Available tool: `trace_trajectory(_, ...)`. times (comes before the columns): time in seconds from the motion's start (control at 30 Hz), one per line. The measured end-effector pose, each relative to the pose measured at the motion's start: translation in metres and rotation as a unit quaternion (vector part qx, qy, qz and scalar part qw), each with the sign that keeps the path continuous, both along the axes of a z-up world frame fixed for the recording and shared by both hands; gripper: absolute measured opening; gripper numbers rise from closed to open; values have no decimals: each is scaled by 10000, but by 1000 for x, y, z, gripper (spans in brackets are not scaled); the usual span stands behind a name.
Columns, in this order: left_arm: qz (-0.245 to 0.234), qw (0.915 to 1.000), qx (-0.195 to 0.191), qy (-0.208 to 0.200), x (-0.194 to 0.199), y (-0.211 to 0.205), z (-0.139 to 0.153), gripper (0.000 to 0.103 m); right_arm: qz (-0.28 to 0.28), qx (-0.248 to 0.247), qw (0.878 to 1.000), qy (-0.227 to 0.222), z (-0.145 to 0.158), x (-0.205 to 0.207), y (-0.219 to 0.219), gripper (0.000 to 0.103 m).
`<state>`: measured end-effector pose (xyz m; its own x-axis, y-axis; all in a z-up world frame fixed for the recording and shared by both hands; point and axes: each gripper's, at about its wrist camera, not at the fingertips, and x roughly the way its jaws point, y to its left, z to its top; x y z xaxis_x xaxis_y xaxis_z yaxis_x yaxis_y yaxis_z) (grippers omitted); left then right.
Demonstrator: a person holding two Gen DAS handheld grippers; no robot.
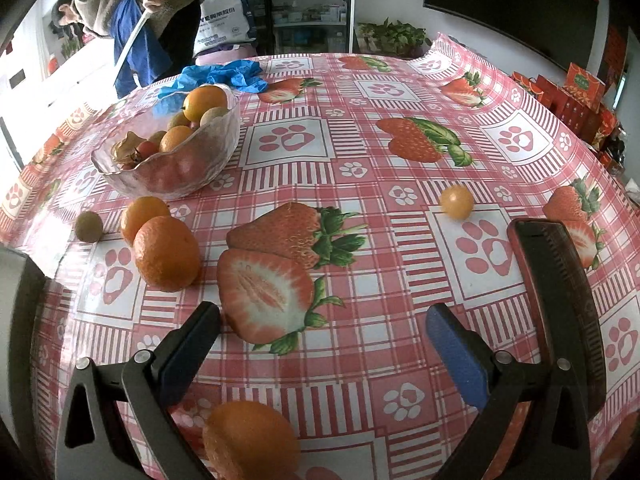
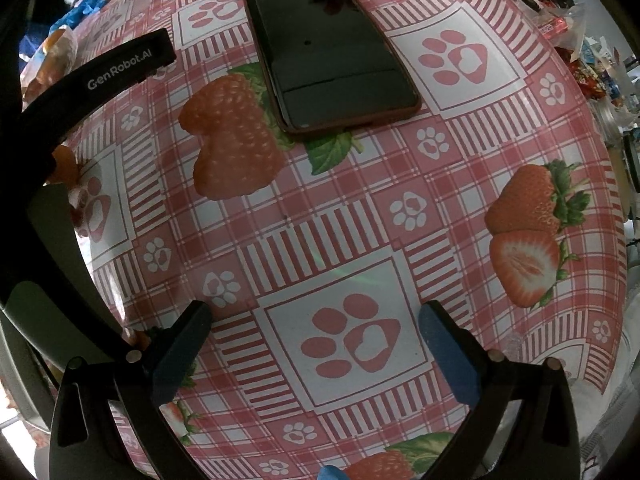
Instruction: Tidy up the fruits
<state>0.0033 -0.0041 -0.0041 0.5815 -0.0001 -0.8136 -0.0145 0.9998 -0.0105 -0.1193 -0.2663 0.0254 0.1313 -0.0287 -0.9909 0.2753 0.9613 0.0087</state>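
- My left tongs (image 1: 322, 326) stand wide open above the tabletop (image 1: 360, 128) and hold nothing; the blue pads are well apart with only printed cloth between them.
- My right tongs (image 2: 316, 328) are also wide open and empty, hovering over a paw-print square, with a dark phone (image 2: 328, 48) lying flat beyond them.
- The glass bowl (image 1: 176, 160) is my landmark. It sits to the far left in the left wrist view and already holds oranges, small tomatoes and brownish fruits.
- Just in front of the bowl lie two oranges, the nearer orange (image 1: 166, 254) touching the one behind it (image 1: 144, 216); a small brown-green fruit (image 1: 89, 226) rests just left of them.
- A small yellow fruit (image 1: 456, 201) lies well to the right of the bowl, alone.
- Another orange (image 1: 250, 440) sits nearest me, far in front of the bowl, under the left tongs' arm.
- I judge the step in hand to be picking a loose fruit for the bowl; the nearer orange of the pair looks the easiest target.
- To do it well, I would swing left, centre the pads either side of its widest part, and close gently so it does not roll or nudge its neighbour.
- I would lower it into the bowl's open front side, since the heap is already high at the back.
- A person (image 1: 132, 20) stands behind the bowl, beyond the tabletop's far edge.
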Motion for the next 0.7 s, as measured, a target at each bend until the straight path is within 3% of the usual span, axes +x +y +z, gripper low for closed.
trace_trajectory(0.37, -1, 10000, 1, 1, -3, 4, 3, 103, -7, -21, 10000, -87, 1, -11, 3, 103)
trace_trajectory(0.7, -1, 10000, 0, 1, -3, 4, 3, 103, 17, 32, 9999, 105, 0, -2, 0, 103)
